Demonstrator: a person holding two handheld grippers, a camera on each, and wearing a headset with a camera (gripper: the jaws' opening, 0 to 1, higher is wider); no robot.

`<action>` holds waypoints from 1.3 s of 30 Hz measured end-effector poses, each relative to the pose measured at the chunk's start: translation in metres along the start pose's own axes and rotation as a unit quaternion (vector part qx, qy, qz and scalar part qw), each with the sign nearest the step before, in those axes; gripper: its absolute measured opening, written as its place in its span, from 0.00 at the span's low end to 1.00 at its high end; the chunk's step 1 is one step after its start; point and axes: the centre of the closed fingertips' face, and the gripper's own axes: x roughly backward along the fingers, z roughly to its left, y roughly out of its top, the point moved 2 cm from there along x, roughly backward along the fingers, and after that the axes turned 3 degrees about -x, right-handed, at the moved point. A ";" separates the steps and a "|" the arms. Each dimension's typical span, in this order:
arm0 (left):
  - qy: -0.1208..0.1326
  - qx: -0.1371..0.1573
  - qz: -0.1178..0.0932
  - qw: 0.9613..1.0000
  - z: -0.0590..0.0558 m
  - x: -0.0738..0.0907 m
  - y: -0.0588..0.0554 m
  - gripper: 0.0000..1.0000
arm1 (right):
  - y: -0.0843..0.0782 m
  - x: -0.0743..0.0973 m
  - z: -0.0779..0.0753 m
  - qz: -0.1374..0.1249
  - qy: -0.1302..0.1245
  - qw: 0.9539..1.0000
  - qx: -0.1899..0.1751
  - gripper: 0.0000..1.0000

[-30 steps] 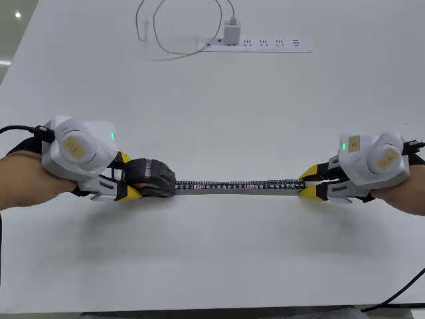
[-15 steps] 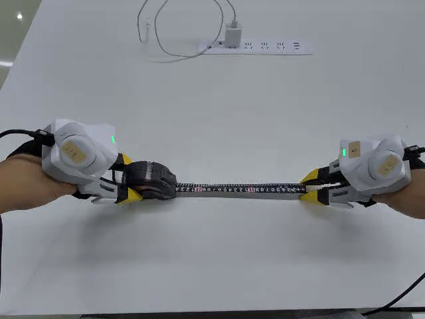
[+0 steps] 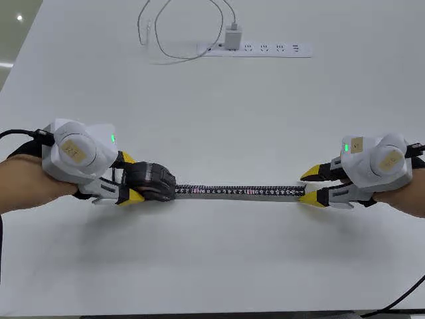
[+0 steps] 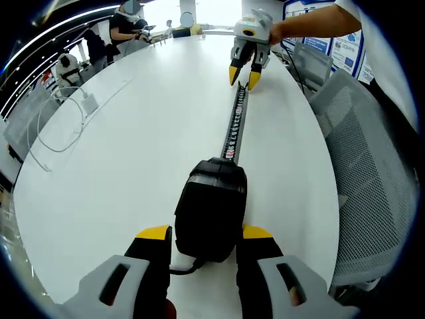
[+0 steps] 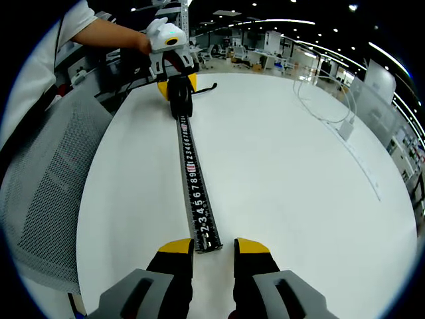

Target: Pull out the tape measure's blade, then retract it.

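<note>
A black tape measure case (image 3: 151, 181) rests on the white table (image 3: 219, 119), and my left gripper (image 3: 129, 177) is shut on it from the left. In the left gripper view the case (image 4: 211, 206) sits between the yellow-tipped fingers (image 4: 154, 234). Its blade (image 3: 239, 191) lies flat on the table, stretched out to the right. My right gripper (image 3: 311, 187) is open at the blade's far end. In the right gripper view the blade's tip (image 5: 209, 246) lies loose between the spread fingers (image 5: 176, 249), close to the left one.
A white power strip (image 3: 255, 47) with a plugged charger (image 3: 232, 32) and a looping cable (image 3: 179, 33) lies at the table's far side. Grey mesh chairs (image 4: 372, 166) stand along the near edge. Other people are seated at the far end (image 4: 126, 26).
My right gripper has opened and let go of the blade's tip. The blade stays stretched out on the table, and the left gripper holds the case as before.
</note>
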 end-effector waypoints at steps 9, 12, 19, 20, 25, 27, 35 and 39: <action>0.004 0.012 -0.015 1.000 0.001 0.004 0.004 0.40 | 0.004 0.003 0.001 -0.015 -0.001 1.000 -0.019 0.25; 0.006 0.020 -0.024 0.999 0.001 0.005 0.005 0.43 | 0.007 0.004 0.003 -0.022 0.000 0.999 -0.027 0.28; 0.009 0.025 -0.028 0.999 -0.001 0.006 0.003 0.44 | 0.008 0.004 0.004 -0.027 -0.003 0.999 -0.030 0.28; 0.010 0.026 -0.029 0.999 0.000 0.007 0.003 0.44 | 0.008 0.005 0.005 -0.028 -0.004 0.999 -0.031 0.28; 0.020 0.047 -0.040 0.998 -0.002 0.012 0.004 0.45 | 0.012 0.010 0.007 -0.042 -0.018 0.998 -0.039 0.30; 0.025 0.057 -0.047 0.997 -0.004 0.015 0.004 0.46 | 0.014 0.012 0.008 -0.049 -0.024 0.998 -0.044 0.31; 0.043 0.092 -0.074 0.992 -0.008 0.028 0.000 0.47 | 0.018 0.017 0.014 -0.066 -0.043 0.995 -0.056 0.33; 0.053 0.101 -0.086 0.990 -0.011 0.036 0.002 0.47 | 0.019 0.020 0.015 -0.073 -0.056 0.994 -0.063 0.36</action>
